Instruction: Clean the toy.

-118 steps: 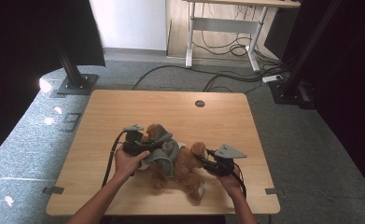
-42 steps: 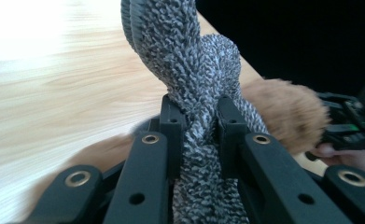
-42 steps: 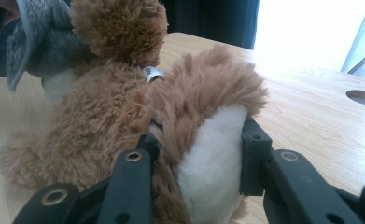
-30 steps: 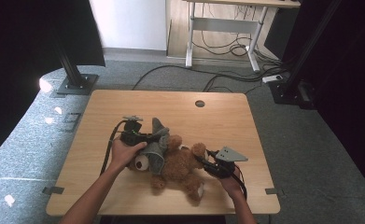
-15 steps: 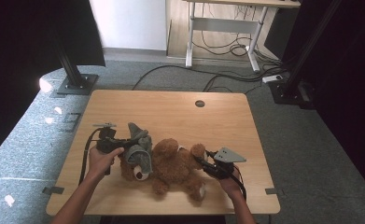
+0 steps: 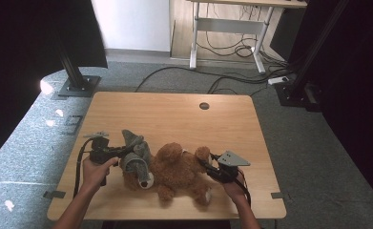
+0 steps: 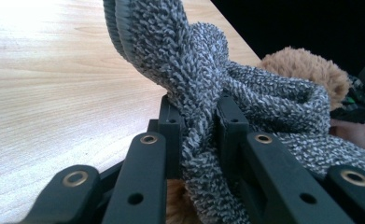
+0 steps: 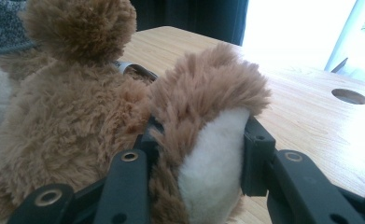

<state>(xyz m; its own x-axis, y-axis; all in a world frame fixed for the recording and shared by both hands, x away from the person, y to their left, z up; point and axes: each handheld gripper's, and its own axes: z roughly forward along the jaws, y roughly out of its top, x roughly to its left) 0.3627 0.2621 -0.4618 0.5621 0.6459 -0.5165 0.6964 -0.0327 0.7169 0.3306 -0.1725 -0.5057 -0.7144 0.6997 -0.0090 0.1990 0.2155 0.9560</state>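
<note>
While the left gripper [image 6: 119, 153] jaws clamp the grey garment [image 7: 203, 88] and the right gripper [image 6: 209, 166] jaws, just opening, hold the teddy bear [image 6: 174, 171] foot, continued loosening risks the bear sliding left across the tabletop [image 6: 174, 112].

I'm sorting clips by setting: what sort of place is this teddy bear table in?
Probably a lab or office set up for recording: a bare wooden table on grey carpet, black stands and dark curtains at the sides, and a desk frame with loose cables behind.
</note>
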